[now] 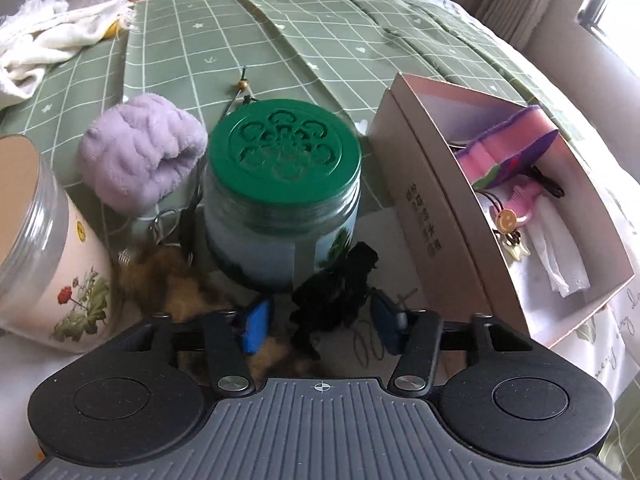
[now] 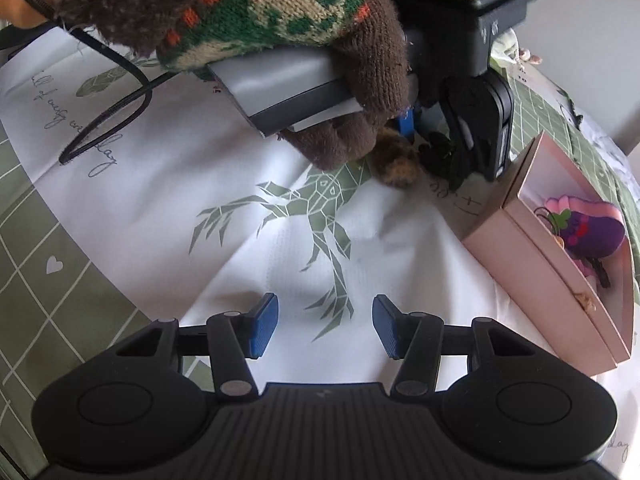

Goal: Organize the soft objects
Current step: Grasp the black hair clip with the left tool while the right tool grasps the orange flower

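My left gripper (image 1: 320, 326) is open, its blue pads either side of a black fabric scrunchie (image 1: 334, 292) lying on the white cloth; the pads do not touch it. A brown furry keychain (image 1: 168, 280) lies just left of it. A lilac plush roll (image 1: 140, 152) sits behind. A pink box (image 1: 440, 216) at right holds a pink-purple plush (image 1: 508, 148) and small hair ties. My right gripper (image 2: 325, 326) is open and empty above the white cloth. In the right wrist view the left gripper (image 2: 436, 136) hovers over the scrunchie (image 2: 438, 152) and brown keychain (image 2: 396, 160), beside the box (image 2: 532, 264).
A green-lidded jar (image 1: 282, 192) stands right behind the scrunchie. A floral-printed jar (image 1: 48, 256) lies at left. White crumpled cloth (image 1: 52, 36) is at far left on the green checked bedsheet (image 1: 280, 40). A black cable (image 2: 108, 120) loops over the white cloth.
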`<state>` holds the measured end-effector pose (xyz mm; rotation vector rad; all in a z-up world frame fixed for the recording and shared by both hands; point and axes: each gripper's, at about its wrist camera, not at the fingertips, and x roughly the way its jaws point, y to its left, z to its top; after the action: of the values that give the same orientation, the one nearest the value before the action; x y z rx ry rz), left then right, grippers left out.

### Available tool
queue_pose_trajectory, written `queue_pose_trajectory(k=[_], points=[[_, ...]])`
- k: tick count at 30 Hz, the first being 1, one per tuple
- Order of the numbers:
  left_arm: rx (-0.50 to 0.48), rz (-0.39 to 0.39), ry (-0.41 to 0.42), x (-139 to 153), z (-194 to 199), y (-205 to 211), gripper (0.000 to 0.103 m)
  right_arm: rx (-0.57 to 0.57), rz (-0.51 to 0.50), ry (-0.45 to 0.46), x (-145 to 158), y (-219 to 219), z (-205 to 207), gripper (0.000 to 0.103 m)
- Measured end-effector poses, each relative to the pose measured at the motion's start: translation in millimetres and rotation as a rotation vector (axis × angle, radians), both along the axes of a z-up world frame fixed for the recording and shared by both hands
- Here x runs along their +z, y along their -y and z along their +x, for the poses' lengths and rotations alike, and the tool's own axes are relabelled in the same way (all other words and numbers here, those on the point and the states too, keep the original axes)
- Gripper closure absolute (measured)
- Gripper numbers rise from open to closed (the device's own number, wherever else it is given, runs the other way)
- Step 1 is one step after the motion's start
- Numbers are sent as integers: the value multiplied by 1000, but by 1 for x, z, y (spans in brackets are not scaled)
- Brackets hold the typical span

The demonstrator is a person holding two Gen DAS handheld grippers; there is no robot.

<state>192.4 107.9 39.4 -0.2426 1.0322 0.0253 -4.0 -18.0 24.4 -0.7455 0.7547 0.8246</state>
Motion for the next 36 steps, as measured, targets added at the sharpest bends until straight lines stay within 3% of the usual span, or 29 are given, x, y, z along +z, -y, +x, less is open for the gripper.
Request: queue_pose_trajectory(k=[2, 10, 16, 22, 25, 28, 31, 34, 36], points=[[-34, -18, 11, 2, -3, -1, 64, -6, 1, -2, -1, 1, 1, 51], [-218, 53, 62, 29, -36, 0, 65, -3, -6, 21, -3, -1, -5, 51], [-273, -1, -13, 75, -80, -44, 65, -25, 1, 10, -2, -5, -3, 51], [-133, -75, -57, 137, -129, -130, 65, -55, 79, -35, 11, -17, 4, 51], [-35, -126, 10, 158, -151, -168, 65, -84, 139, -67, 22, -30, 12, 51], [49, -235, 61, 154, -156, -193, 65, -95, 172, -87, 31, -51, 20, 51], [65, -276, 26, 140, -146, -201, 65, -77, 142, -62, 36, -81, 28, 51], [58, -333, 29, 127, -138, -208, 65, 22, 100, -32, 41, -114, 31, 51], [50, -329, 7, 117, -138, -213, 65, 65, 123, -43, 45, -134, 38, 48]])
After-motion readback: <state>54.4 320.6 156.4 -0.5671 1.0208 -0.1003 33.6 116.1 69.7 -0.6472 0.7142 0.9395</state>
